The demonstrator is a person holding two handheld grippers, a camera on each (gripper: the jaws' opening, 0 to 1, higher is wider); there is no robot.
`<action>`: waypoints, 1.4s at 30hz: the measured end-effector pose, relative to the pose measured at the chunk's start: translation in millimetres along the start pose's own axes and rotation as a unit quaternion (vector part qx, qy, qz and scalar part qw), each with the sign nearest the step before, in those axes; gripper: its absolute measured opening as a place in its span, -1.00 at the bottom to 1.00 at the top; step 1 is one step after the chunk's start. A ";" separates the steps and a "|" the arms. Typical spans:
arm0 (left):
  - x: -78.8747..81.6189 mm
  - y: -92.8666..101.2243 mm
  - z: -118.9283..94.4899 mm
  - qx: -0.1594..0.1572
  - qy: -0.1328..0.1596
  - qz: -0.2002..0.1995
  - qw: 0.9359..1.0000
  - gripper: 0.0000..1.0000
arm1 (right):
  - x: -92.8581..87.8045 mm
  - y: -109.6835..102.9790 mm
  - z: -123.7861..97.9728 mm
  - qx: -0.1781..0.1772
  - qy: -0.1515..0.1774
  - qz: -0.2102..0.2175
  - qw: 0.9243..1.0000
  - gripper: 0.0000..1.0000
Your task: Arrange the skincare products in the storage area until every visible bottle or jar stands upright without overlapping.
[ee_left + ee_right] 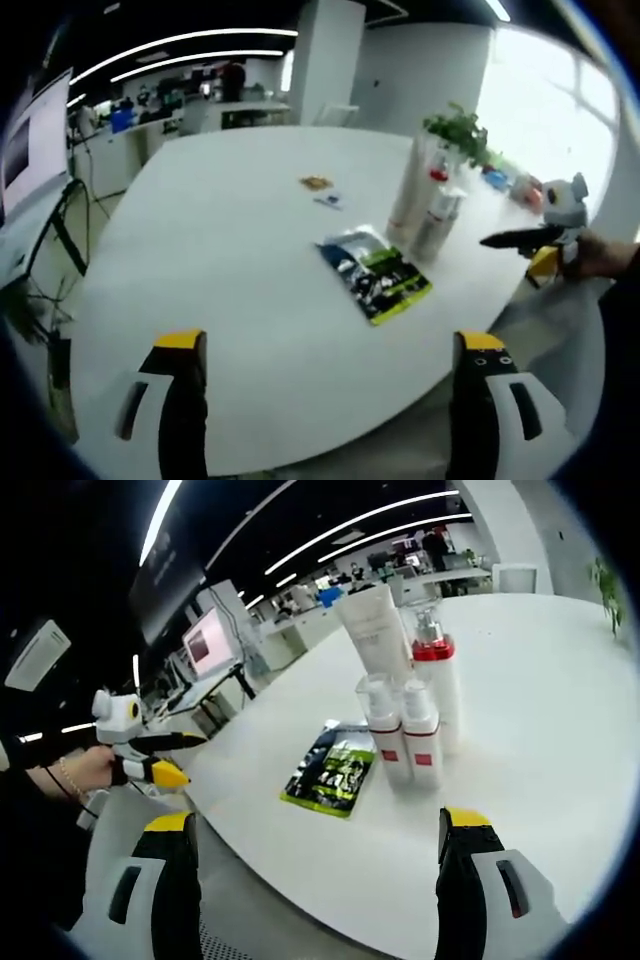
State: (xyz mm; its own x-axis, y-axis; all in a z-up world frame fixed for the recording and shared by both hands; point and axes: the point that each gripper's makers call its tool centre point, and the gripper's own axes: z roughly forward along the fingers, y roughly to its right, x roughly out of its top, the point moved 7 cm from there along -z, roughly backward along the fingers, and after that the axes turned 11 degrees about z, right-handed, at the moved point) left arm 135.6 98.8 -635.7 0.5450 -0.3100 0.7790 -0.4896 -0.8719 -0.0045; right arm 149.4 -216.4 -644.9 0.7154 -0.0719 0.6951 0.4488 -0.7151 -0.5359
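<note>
On the large white oval bench [560, 680] the skincare products stand upright in a tight cluster: a tall white tube [372, 628], a white pump bottle with a red collar [437, 685] and two small white bottles with red labels [402, 730], beside a flat green-and-black sachet [335, 770]. They look light, stiff, smooth and tippy, so I would grip each mid-body. The right gripper [315, 855] and left gripper [330, 375] hang released, jaws apart, short of them.

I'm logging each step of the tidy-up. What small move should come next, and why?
Probably bring the open right gripper forward toward the bottles, which stand upright in a tight cluster on the white table. Both grippers are empty and well short of them. The flat packet lying beside them looks like a candidate for the left gripper.
</note>
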 end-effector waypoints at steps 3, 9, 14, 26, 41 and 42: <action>0.0 0.8 -0.1 -0.001 -0.003 -0.001 1.000 0.98 | -0.3 -0.2 -0.2 0.000 0.000 0.000 1.000 0.99; 0.1 -0.8 3.2 -0.003 -0.007 -0.002 1.000 0.98 | -0.1 0.2 0.1 0.001 0.000 0.003 1.000 0.99; 3.1 -2.0 10.0 -0.007 -0.009 -0.001 1.000 0.98 | -0.3 0.4 0.0 0.000 -0.001 0.004 1.000 0.99; 27.1 -5.4 40.0 -0.030 -0.024 0.024 0.999 0.92 | -2.5 2.5 2.4 -0.002 -0.013 0.004 1.000 0.99; 62.5 -11.1 87.7 -0.064 -0.050 0.072 0.994 0.89 | -2.1 6.5 2.0 -0.011 -0.008 0.023 1.000 0.99; 64.1 -11.7 90.4 -0.066 -0.051 0.072 0.994 0.88 | -1.6 6.6 1.8 -0.011 -0.006 0.024 1.000 0.99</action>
State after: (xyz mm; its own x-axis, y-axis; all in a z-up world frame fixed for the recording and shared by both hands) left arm 237.8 54.9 -642.5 0.5254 -0.4712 0.7084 -0.6487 -0.7607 -0.0249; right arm 152.1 -219.7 -650.4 0.7427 -0.0984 0.6623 0.4011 -0.7267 -0.5577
